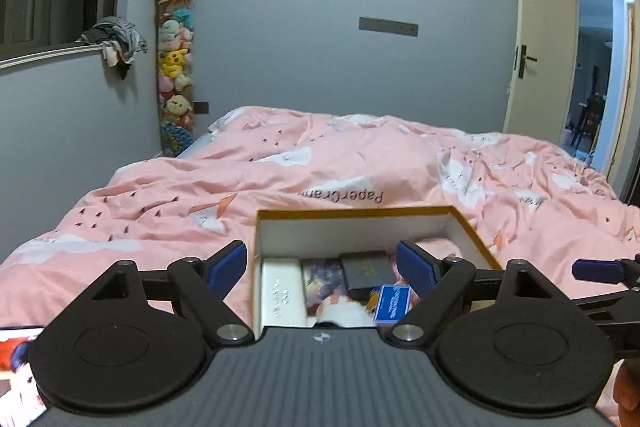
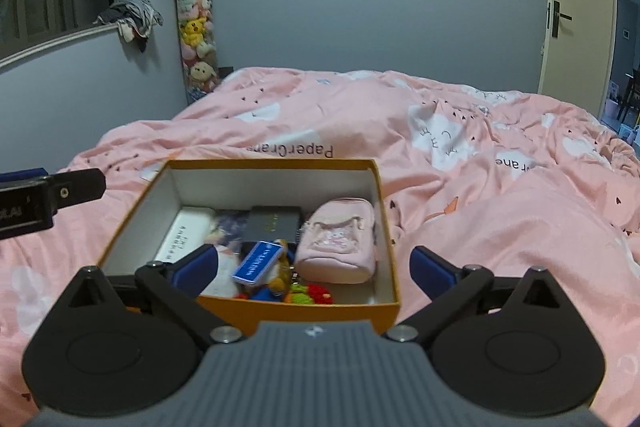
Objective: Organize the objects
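- The orange box stands on the pink duvet, near both cameras, and it holds already many small things.
- Inside it, a white flat case lies at the left, a dark case at the far middle, a blue card pack in the middle, a pink pouch at the right, and colourful small toys against the near wall.
- The right gripper hovers over the near wall, jaws spread wide, holding nothing.
- The left gripper is over the left half of the box, jaws also spread and empty.
- Risk: the duvet is soft, so I think a push on the near wall can tip the box.
- Risk: the things lie crowded and overlapping; a closing finger may catch two of them, or push the card pack under the pouch.
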